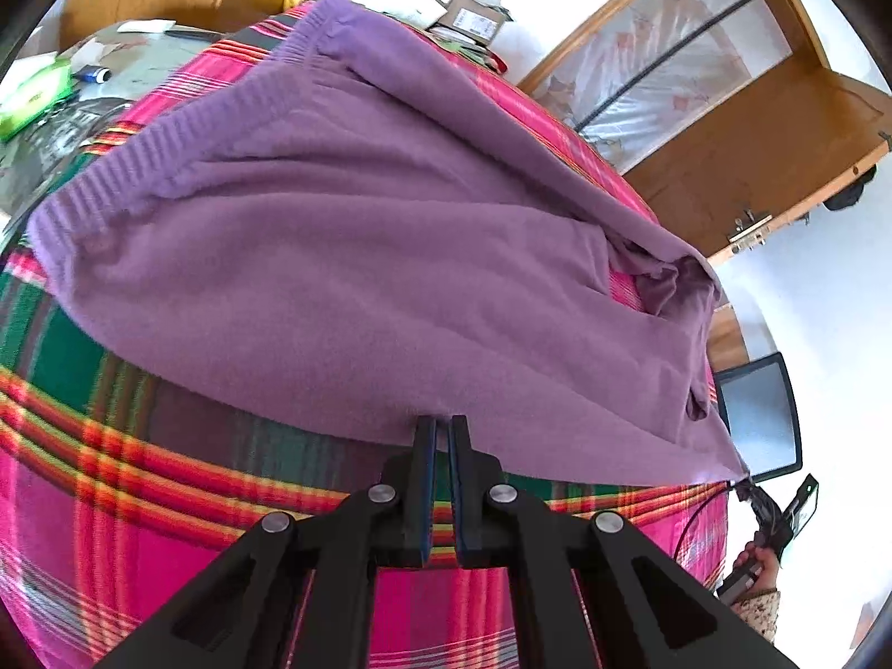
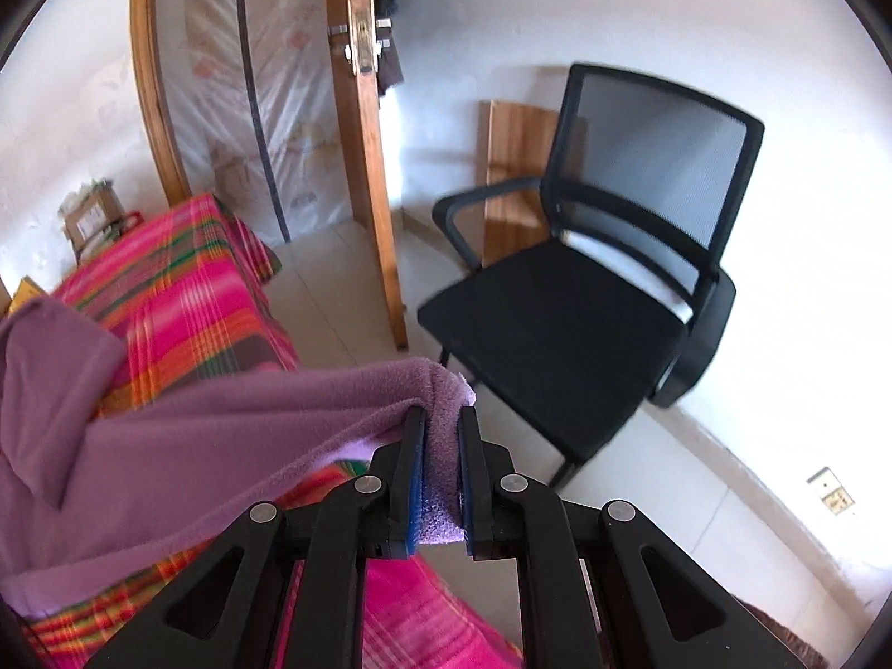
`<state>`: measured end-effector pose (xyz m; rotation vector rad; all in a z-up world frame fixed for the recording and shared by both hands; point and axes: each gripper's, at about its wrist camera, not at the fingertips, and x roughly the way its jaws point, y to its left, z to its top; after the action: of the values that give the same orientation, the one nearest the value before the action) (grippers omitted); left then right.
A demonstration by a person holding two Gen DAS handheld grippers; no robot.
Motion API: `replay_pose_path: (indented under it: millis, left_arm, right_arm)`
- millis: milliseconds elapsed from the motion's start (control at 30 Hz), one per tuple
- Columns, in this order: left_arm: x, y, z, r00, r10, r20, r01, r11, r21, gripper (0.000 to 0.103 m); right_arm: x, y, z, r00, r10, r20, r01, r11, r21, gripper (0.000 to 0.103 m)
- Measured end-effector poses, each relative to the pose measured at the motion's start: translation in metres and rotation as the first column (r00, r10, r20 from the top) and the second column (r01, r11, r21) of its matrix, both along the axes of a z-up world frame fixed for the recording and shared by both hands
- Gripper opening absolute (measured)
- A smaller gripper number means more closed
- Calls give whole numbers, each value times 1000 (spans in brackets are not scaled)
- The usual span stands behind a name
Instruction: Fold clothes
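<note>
A purple knit sweater (image 1: 357, 234) lies spread over a pink and green plaid cloth (image 1: 139, 446) on a table. Its ribbed hem is at the far left. My left gripper (image 1: 442, 425) is shut on the sweater's near edge. My right gripper (image 2: 443, 418) is shut on a bunched corner of the same sweater (image 2: 195, 446) and holds it raised above the plaid cloth (image 2: 184, 301), at the table's right end. The right gripper also shows in the left wrist view (image 1: 772, 518), low at the far right.
A black mesh office chair (image 2: 585, 306) stands on the tiled floor right of the table. A wooden door (image 2: 362, 167) stands open behind. Boxes (image 1: 474, 17) and clutter (image 1: 56, 89) sit at the table's far side. A dark monitor (image 1: 761, 418) is at the right.
</note>
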<state>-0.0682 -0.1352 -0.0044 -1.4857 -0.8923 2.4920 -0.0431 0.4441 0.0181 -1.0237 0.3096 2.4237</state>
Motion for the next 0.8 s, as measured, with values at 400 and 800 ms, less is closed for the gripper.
replay_pose_path:
  millis: [400,800]
  left_arm:
    - [29,-53,16,992,120,-29,-121,992,-27,5]
    - [56,-80,16,989,140,-42,-141,990,-7,9]
  right_arm:
    - [43,-17,72,993,63,-98,-49,989,136,20]
    - [92,6,98,999,-11,-33,15,989,145,28]
